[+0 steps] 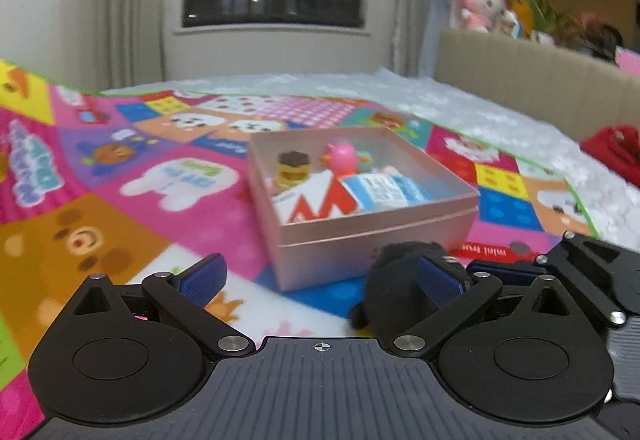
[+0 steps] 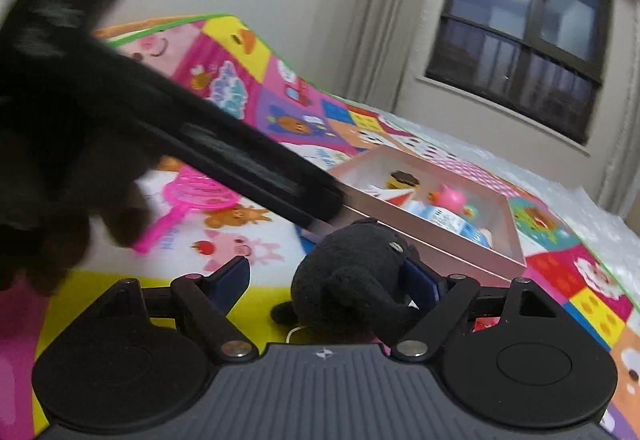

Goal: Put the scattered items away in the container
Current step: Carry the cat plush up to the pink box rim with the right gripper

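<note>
A pink open box (image 1: 376, 236) sits on the colourful play mat and holds a pink duck (image 1: 342, 157), a small burger toy (image 1: 293, 167) and cartons. It also shows in the right wrist view (image 2: 448, 240). A black plush toy (image 2: 356, 280) lies against my right gripper's (image 2: 326, 276) right finger, jaws wide apart. In the left wrist view the same plush (image 1: 396, 288) rests at the right finger of my left gripper (image 1: 320, 276), which is open. The left gripper's black body crosses the right wrist view.
A pink plastic racket (image 2: 192, 199) lies on the mat (image 2: 240, 87) to the left. A red cloth (image 1: 616, 147) lies on white bedding at the right. A beige headboard (image 1: 520, 79) with plush toys stands behind. A red flat pack (image 1: 496, 250) lies beside the box.
</note>
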{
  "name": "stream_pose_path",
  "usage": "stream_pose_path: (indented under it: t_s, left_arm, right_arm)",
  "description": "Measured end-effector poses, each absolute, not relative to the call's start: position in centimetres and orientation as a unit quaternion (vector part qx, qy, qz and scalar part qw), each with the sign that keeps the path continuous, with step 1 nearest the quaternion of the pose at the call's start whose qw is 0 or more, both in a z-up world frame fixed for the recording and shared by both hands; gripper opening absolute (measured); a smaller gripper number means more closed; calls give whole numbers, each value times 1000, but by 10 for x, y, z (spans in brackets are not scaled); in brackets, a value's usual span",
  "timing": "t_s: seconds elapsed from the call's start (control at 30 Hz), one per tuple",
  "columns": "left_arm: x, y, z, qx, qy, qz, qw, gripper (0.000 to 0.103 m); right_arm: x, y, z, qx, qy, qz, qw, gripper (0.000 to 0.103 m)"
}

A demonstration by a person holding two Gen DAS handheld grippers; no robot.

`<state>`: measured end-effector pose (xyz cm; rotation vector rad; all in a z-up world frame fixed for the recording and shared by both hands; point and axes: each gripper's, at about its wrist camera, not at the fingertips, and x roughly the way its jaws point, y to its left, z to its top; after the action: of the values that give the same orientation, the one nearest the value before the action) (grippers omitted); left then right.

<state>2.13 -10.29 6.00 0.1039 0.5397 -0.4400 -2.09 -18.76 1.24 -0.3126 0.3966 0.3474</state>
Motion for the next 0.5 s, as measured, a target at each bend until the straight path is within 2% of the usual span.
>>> stream_pose_path:
  t_s: [0.07,0.13,0.17,0.27,0.33,0.5]
  left_arm:
    - [24,-111,54,67,262,-209,940,103]
    - [26,-111,51,67,261,-204,941,103]
    - [27,-110,51,64,262,-204,941,103]
    - [29,-108,51,62,265,-202,941,103]
    - [31,-107,51,60,266,-202,940,103]
    - [33,-103,52,56,271,-204,939,103]
  right_arm:
    - [-26,-192,14,-149,197,164,955,87]
    - [-31,-199,16,-136,198,149,959,101]
    - [-33,-201,17,-128,197,139,962,103]
    - [-28,-202,18,-111,215,114,964,102]
    - [-19,-197,17,-101,233,112,961,95]
    - [8,-180,15,-88,255,109,957,95]
